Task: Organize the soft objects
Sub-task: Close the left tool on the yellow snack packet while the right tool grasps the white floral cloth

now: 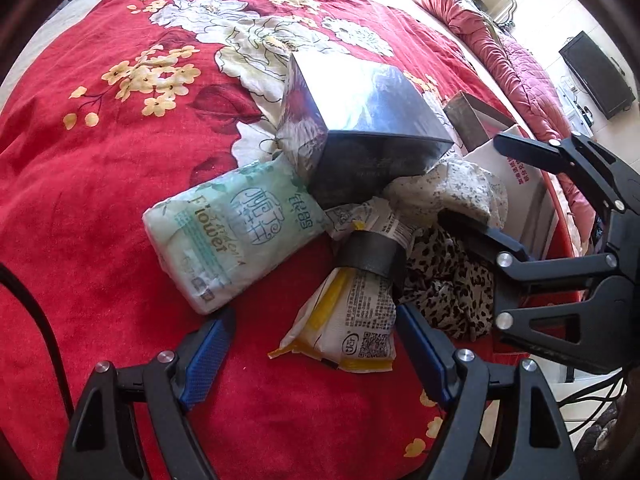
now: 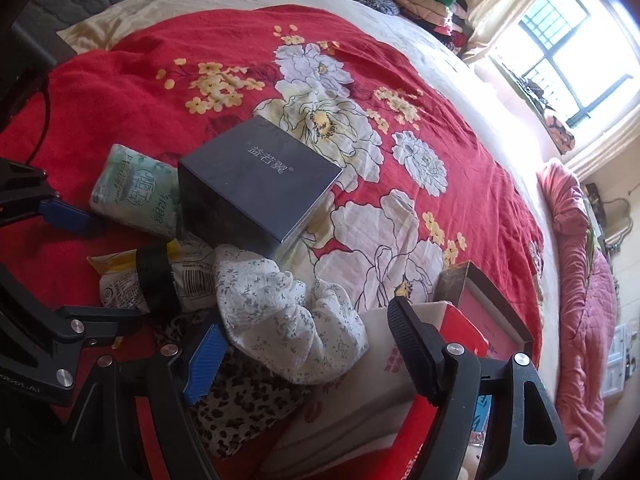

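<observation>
On a red flowered bedspread [image 1: 100, 168] lie a green tissue pack [image 1: 232, 236], a yellow-white tissue pack [image 1: 352, 320] with a black band, a white floral cloth [image 2: 288, 316] and a leopard-print cloth [image 1: 448, 292]. A dark box [image 1: 360, 128] stands behind them. My left gripper [image 1: 316, 356] is open, its blue fingers either side of the yellow-white pack's near end. My right gripper [image 2: 312, 344] is open over the white floral cloth and the leopard cloth [image 2: 244, 404]; it also shows in the left wrist view [image 1: 500, 188].
A white and red carton [image 2: 360, 396] lies under my right gripper, beside an open box with a pink lining [image 2: 492, 320]. A pink quilt [image 2: 580, 300] lies at the bed's right edge. Folded clothes [image 2: 424, 4] are stacked far back by a window.
</observation>
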`<state>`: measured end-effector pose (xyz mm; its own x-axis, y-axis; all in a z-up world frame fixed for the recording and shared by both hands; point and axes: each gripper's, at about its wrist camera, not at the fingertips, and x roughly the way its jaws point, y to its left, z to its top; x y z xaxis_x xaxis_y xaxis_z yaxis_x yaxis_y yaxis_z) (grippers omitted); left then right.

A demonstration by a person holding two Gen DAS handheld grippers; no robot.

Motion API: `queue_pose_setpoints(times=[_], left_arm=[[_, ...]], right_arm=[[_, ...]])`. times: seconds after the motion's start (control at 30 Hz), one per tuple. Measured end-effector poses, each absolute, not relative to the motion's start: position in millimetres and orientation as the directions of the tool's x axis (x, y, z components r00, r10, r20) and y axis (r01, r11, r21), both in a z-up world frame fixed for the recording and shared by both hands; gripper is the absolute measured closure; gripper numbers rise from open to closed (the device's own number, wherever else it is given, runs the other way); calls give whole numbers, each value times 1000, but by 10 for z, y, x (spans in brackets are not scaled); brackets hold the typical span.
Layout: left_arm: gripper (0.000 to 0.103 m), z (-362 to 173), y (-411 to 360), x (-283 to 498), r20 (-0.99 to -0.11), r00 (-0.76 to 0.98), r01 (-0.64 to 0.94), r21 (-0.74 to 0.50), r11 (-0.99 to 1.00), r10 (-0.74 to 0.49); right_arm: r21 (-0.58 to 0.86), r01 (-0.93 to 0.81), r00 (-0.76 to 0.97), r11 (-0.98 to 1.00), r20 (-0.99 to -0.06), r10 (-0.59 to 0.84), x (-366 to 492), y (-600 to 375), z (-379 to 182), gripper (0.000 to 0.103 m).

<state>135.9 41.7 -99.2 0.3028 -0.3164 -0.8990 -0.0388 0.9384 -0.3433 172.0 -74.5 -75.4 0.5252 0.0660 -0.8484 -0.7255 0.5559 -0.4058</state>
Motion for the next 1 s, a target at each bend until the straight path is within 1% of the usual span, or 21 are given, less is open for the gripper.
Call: queue_pose_setpoints(times=[0.03, 0.07, 0.1, 0.13, 0.17, 0.2, 0.23, 0.27, 0.3, 0.33, 0.37, 0.4, 0.43, 0.53, 0.6, 0.8, 1.0], left_arm=[[22, -999, 408, 1374, -899, 301, -39, -345, 938, -318], [22, -1004, 395, 1388, -899, 301, -37, -345, 938, -318], [22, -1007, 384, 1405, -897, 303, -33, -347, 937, -321], [23, -1014, 368, 1423, -896, 302, -29, -350, 936, -325], [25, -1018, 360, 1439, -895, 304, -30, -351, 936, -326], [26, -1023, 351, 1455, -893, 306, -28, -354, 935, -329], [27, -1026, 344, 1464, -893, 307, -25, -355, 935, -331], [30, -1029, 340, 1474, -892, 309, -25, -356, 934, -331], [34, -1030, 331, 1483, -890, 311, -21, -358, 934, -334], [37, -1029, 328, 1481, -885, 314, -14, -367, 930, -344], [44, -1034, 324, 1483, -876, 313, -11, -389, 921, -366], [52, -1045, 321, 1486, -867, 309, -13, -415, 910, -391], [52, -1056, 322, 1487, -861, 309, -18, -430, 902, -404], [55, -1062, 282, 1498, -861, 313, -14, -425, 905, -400], [59, -1050, 275, 1497, -857, 319, -18, -433, 901, -405], [61, -958, 282, 1419, -846, 334, -13, -445, 895, -416], [61, -792, 272, 1277, -845, 359, 13, -421, 907, -397]], right_arm=[[-403, -735, 518, 546, -853, 67, 1731, -733, -776, 32], [-398, -740, 511, 542, -857, 69, 1731, -721, -790, 45], [-389, -744, 505, 543, -860, 77, 1730, -716, -798, 51], [-371, -749, 494, 549, -865, 89, 1734, -722, -800, 62], [-346, -752, 478, 561, -873, 103, 1740, -740, -801, 67], [-319, -752, 463, 577, -879, 116, 1743, -764, -796, 71], [-303, -743, 462, 597, -877, 129, 1743, -791, -784, 78], [-294, -732, 470, 615, -871, 143, 1739, -825, -760, 81], [-276, -722, 473, 635, -866, 162, 1735, -867, -730, 82], [-258, -710, 476, 655, -861, 177, 1721, -905, -694, 85], [-240, -693, 481, 680, -856, 188, 1724, -954, -658, 88], [-217, -679, 481, 702, -853, 202, 1721, -996, -623, 88], [-196, -664, 485, 721, -848, 215, 1716, -1044, -585, 89], [-136, -636, 485, 759, -836, 257, 1690, -1155, -491, 90], [-122, -620, 497, 775, -826, 268, 1652, -1196, -438, 90], [-61, -588, 501, 806, -810, 304, 1530, -1298, -338, 90], [-2, -560, 502, 829, -797, 337, 1385, -1411, -224, 90]])
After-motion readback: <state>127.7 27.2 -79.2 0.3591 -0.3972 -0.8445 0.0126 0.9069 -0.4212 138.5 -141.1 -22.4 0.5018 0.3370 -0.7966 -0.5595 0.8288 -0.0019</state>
